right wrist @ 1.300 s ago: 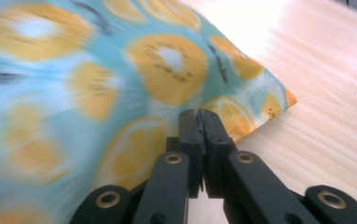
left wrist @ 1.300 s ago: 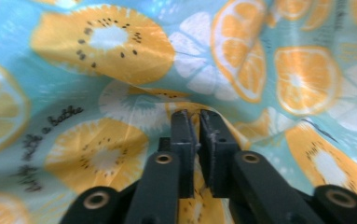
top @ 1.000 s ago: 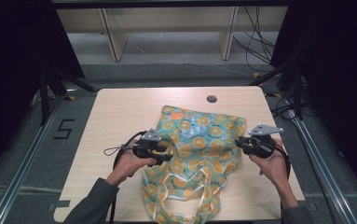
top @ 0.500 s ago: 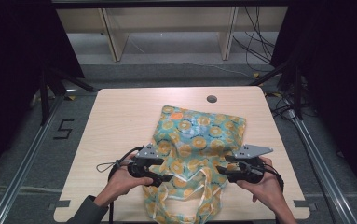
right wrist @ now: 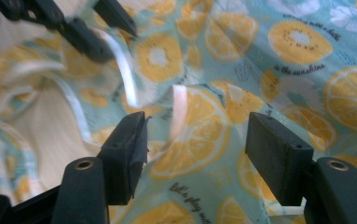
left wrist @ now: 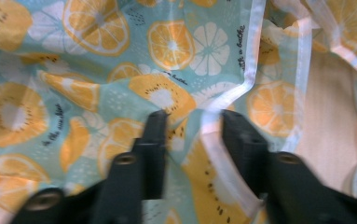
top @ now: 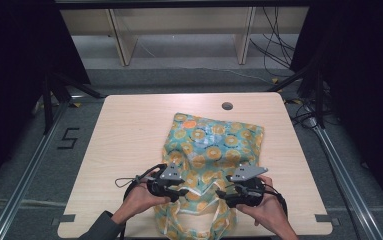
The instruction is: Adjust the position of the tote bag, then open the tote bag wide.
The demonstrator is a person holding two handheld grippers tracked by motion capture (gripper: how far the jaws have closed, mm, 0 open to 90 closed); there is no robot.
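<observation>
A teal cloth garment (top: 214,145) printed with orange and kiwi slices and edged in white trim lies flat on the wooden table (top: 129,130). My left gripper (top: 183,192) rests on its near left part. Its jaws have just been closing, and a raised fold with white trim (left wrist: 213,135) stands in the gap between them (left wrist: 195,126), not pinched. My right gripper (top: 223,196) sits on the near right part. Its jaws have just been opening and stand wide over the cloth (right wrist: 197,135). The left gripper's jaws (right wrist: 92,28) are at the upper left of the right gripper view.
A small round hole (top: 227,106) sits near the table's far edge. A wooden shelf frame (top: 179,25) stands behind the table. Cables (top: 279,45) trail at the back right. A figure 5 (top: 69,138) marks the floor to the left.
Both hands have drawn toward the table's near edge. The right gripper came in from the cloth's right edge to its lower part, so the two grippers now face each other closely.
</observation>
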